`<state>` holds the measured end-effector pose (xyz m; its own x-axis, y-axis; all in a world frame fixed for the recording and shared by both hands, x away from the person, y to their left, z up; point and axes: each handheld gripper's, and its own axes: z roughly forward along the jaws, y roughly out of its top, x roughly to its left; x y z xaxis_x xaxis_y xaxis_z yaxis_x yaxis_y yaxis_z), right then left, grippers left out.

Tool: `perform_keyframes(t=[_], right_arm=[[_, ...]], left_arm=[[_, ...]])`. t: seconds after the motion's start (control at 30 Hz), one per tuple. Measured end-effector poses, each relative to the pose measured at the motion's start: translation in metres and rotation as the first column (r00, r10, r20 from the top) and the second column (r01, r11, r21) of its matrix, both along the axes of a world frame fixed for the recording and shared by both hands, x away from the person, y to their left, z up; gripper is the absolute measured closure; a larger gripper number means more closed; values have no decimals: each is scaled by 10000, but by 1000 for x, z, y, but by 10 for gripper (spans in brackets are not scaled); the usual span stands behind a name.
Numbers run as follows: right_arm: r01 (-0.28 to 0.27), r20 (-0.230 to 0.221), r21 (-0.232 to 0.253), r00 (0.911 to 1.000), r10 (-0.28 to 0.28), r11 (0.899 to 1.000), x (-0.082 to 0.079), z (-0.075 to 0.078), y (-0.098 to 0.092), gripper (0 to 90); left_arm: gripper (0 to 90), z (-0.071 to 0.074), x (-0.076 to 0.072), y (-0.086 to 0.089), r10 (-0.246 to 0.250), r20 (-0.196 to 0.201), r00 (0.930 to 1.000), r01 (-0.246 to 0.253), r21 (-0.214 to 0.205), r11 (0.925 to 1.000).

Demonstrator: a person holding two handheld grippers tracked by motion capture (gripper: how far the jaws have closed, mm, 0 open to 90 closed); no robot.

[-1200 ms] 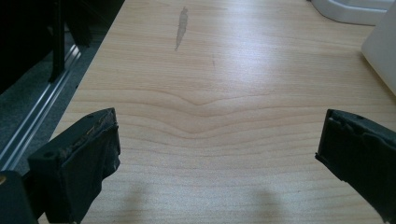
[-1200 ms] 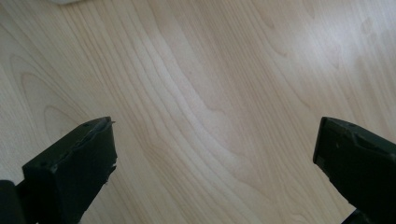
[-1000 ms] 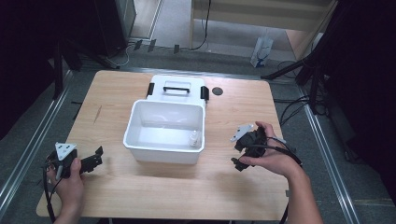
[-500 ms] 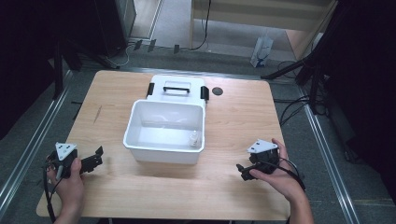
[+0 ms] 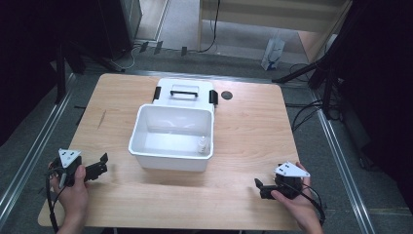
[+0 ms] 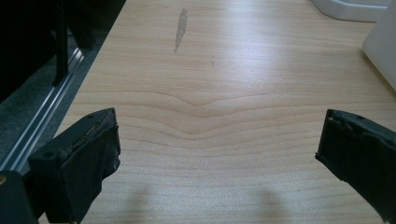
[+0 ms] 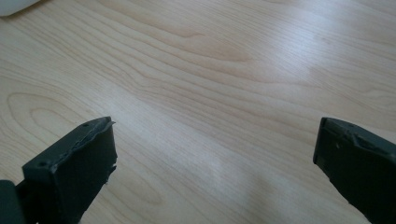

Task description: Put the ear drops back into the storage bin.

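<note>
White bin (image 5: pixel 146 146) mid-table (image 5: pixel 243 126), lid (image 5: pixel 185 87) behind; small bottle (image 5: pixel 201 144) inside.

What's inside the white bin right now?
The white bin holds one small white bottle, upright near its front right corner. The rest of the floor looks bare, though the near wall hides the strip just behind it.

Under my left gripper (image 6: pixel 219 154) I see pale wood-grain table (image 6: pixel 224 93), faintly sheeny; ahead, a glossy white plastic bin (image 5: pixel 171 137).
</note>
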<state>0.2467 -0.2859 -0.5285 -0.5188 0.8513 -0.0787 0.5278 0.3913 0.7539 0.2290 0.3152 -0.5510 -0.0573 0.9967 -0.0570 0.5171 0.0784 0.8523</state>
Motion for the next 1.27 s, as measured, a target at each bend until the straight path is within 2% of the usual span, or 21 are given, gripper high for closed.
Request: perform_keyframes(t=[0.1, 0.2, 0.33, 0.43, 0.57, 0.6, 0.63, 0.73, 0.87, 0.97, 1.17, 1.27], right_arm=[[316, 141, 486, 9994, -323, 9983, -4, -6, -7, 0], [711, 260, 1062, 9969, -743, 9918, -6, -12, -12, 0], [1111, 532, 1298, 9915, -1188, 9853, -7, -15, -19, 0], [1457, 749, 1646, 9843, -1597, 9755, -7, -15, -25, 0], [1737, 861, 1823, 9777, -1917, 9678, -5, -18, -29, 0], [1868, 982, 2094, 9726, -2107, 9598, -5, -18, -30, 0], [1868, 982, 2094, 9726, -2107, 9598, -5, -18, -30, 0], [1887, 932, 2512, 9715, -2178, 9494, -3, -18, -30, 0], [1936, 820, 2499, 9720, -2200, 9487, -2, -18, -30, 0], [1960, 508, 2449, 9754, -2145, 9495, 0, -18, -30, 0], [1782, 212, 2006, 9823, -1861, 9633, 4, -19, -26, 0], [1814, 71, 1997, 9824, -1865, 9629, 5, -19, -25, 0]], left_arm=[[1, 0, 0, 0, -14, 1, 10000, 14, 12, 10000], [1, 0, 0, 0, -19, 2, 10000, 19, -15, 10000], [1, 0, 0, 1, -39, -4, 10000, 39, -95, 9999], [1, 0, 0, 0, -40, 19, 10000, 40, -33, 10000], [1, 0, 0, -2, -39, 32, 10000, 38, 155, 9999], [1, 0, 0, -2, -79, 0, 10000, 79, 210, 9997], [1, 0, 0, -2, -79, 0, 10000, 79, 210, 9997], [1, 0, 0, -4, -105, 11, 9999, 104, 286, 9995], [1, 0, 0, -4, -93, 32, 10000, 92, 269, 9996], [1, 0, 0, -5, -67, 18, 10000, 67, 281, 9996], [1, 0, -1, -5, -59, 58, 10000, 57, 310, 9995], [1, 0, -1, -5, -63, 13, 10000, 63, 349, 9994]])
